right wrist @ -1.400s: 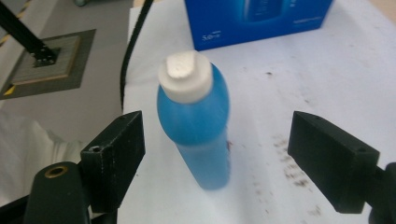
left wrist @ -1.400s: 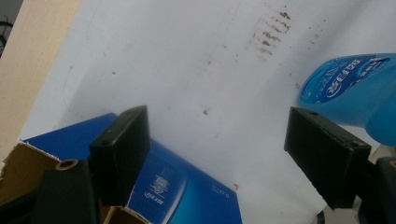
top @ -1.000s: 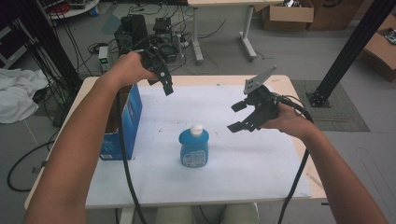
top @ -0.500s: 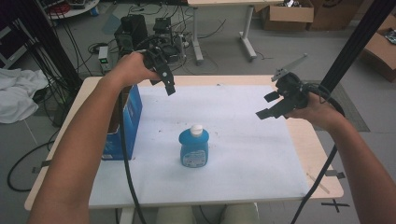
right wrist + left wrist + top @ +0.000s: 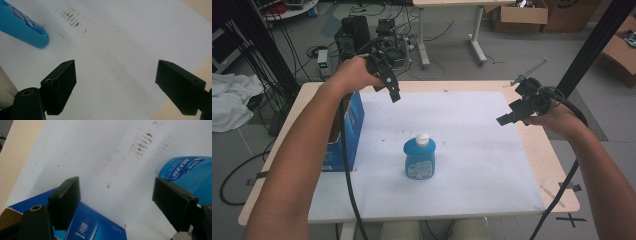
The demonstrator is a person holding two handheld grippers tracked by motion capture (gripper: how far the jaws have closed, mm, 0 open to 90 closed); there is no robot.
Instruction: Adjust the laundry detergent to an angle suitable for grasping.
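A blue bottle [image 5: 419,159] with a white cap stands upright in the middle of the white mat [image 5: 472,150]. My left gripper [image 5: 393,92] hovers open above the mat's far left, over the blue box [image 5: 349,130]. In the left gripper view its jaws [image 5: 116,195] stand wide with nothing between them, the box [image 5: 85,225] below and the bottle [image 5: 185,170] at the right. My right gripper [image 5: 510,114] hangs open over the mat's right edge. Its jaws [image 5: 116,75] have just been closing a little, with nothing between them; the bottle [image 5: 22,27] lies far off at the upper left.
The open-topped blue cardboard box stands on the table's left side next to the mat. Bare wooden table edge [image 5: 557,165] runs along the right. Cables trail from both grippers. Equipment, boxes and a black post [image 5: 592,45] stand on the floor beyond the table.
My right hand has swung to the right and slightly away from the bottle, out to the mat's right edge. The left hand, the bottle and the box have stayed where they were.
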